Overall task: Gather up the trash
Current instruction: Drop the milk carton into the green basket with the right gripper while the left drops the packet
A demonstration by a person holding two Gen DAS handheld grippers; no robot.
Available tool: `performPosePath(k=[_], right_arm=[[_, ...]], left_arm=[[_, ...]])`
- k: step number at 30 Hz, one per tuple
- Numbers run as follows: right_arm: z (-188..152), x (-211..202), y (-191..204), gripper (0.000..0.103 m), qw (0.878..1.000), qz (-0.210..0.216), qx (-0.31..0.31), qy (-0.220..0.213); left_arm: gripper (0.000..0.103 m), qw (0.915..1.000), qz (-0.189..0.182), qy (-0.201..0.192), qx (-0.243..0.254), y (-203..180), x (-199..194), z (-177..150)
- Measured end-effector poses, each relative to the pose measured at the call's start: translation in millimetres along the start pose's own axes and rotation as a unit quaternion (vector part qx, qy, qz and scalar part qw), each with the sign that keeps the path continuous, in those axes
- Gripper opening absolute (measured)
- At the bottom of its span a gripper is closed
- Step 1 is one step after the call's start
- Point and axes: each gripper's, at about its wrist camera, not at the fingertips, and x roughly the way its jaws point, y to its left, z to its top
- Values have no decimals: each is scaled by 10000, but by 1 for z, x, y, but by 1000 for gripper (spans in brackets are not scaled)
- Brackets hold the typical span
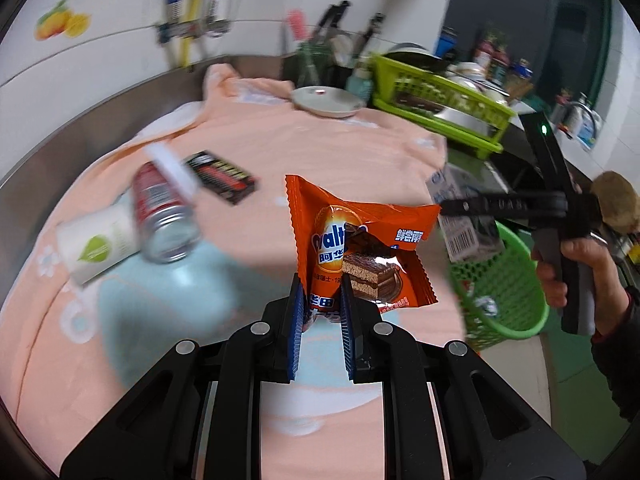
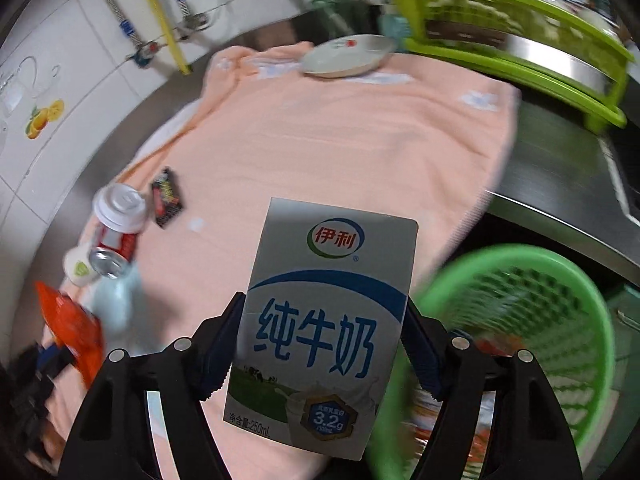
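Note:
My left gripper [image 1: 320,304] is shut on an orange snack wrapper [image 1: 360,240] and holds it above the peach towel [image 1: 320,148]. My right gripper [image 2: 322,328] is shut on a white milk carton [image 2: 320,328], lifted beside the green mesh basket [image 2: 520,340]; the carton also shows in the left wrist view [image 1: 464,224] over the basket [image 1: 504,284]. On the towel's left lie a red can [image 1: 160,208], a white paper cup [image 1: 96,248] and a black wrapper [image 1: 224,176]. The right wrist view shows the can [image 2: 116,240], the cup [image 2: 80,268] and the black wrapper [image 2: 166,196].
A white plate [image 1: 326,100] sits at the towel's far edge. A lime dish rack [image 1: 440,100] with bowls stands at the back right on the steel counter [image 2: 560,184]. Utensil holders and a tiled wall with pipes are behind. The basket holds some trash.

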Motion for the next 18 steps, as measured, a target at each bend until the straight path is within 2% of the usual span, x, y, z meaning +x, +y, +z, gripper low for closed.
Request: performPosePath(k=[5,11,13,15,18], right_arm=[[-26,-17,-64,71,9985,-529,151,42],[-52,-26,-129,71,9948,-848,536,199],[-58,-27,-144,74,9939,-876,625,235],[-63,-29,-156,84,9938,-804,750,195],[-66,-35,-166,85,9933,-798,825,99]], left_arm=[[16,9990,-302,72,327,-49,17,10],[16,9963,-634,263,524,-100,44,16],[16,9954,-682,337,582,-116,54,17],[16,9942,-757,429,631,-131,65,17],[16,9924,-848,563,690,-152,80,17]])
